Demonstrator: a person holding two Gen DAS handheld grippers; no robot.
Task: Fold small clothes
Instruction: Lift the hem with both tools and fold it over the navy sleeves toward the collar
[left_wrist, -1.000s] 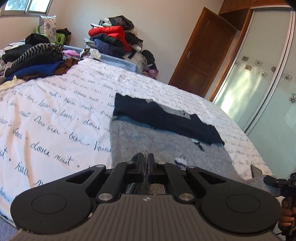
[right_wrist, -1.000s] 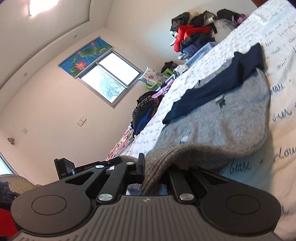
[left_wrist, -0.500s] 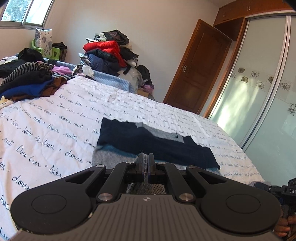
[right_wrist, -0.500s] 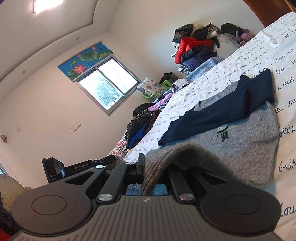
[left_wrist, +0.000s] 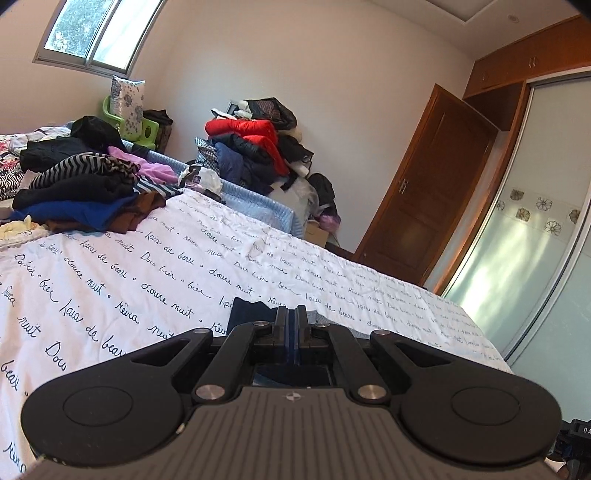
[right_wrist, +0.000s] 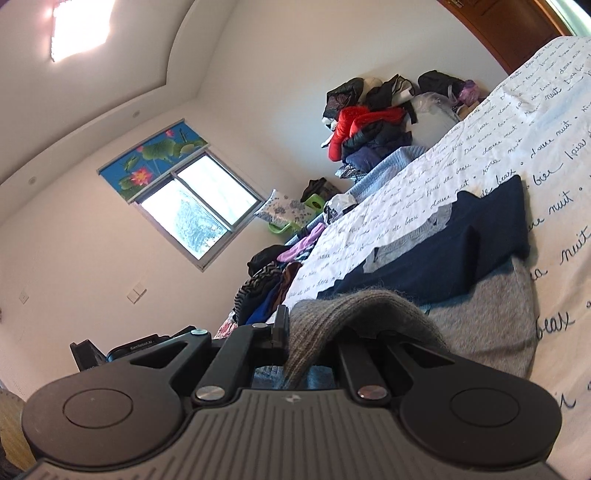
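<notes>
Two tools are clamped tight. The right tool (right_wrist: 295, 332) pinches the ribbed hem of the grey sweater (right_wrist: 487, 310), and the knit bulges up over its fingers and drapes across the right one. The left tool (left_wrist: 294, 325) has its jaws pressed together; in its own view I cannot tell whether cloth sits between them, though a second ago grey knit showed at its tips.

Ahead of the right tool the sweater body lies flat on the bed (right_wrist: 498, 147), with its navy sleeve (right_wrist: 461, 243) folded across the far part. A second ago a wide stretch of grey lay in front of both tools; now the left view shows only a corner of navy (left_wrist: 247, 314) just past its fingers and much more of the printed white cover, so the held hem has been raised and carried toward the sleeve.

Farther off to the left tool's left sits a pile of dark clothes (left_wrist: 77, 192), and straight beyond it a heap with a red jacket (left_wrist: 247, 133).
</notes>
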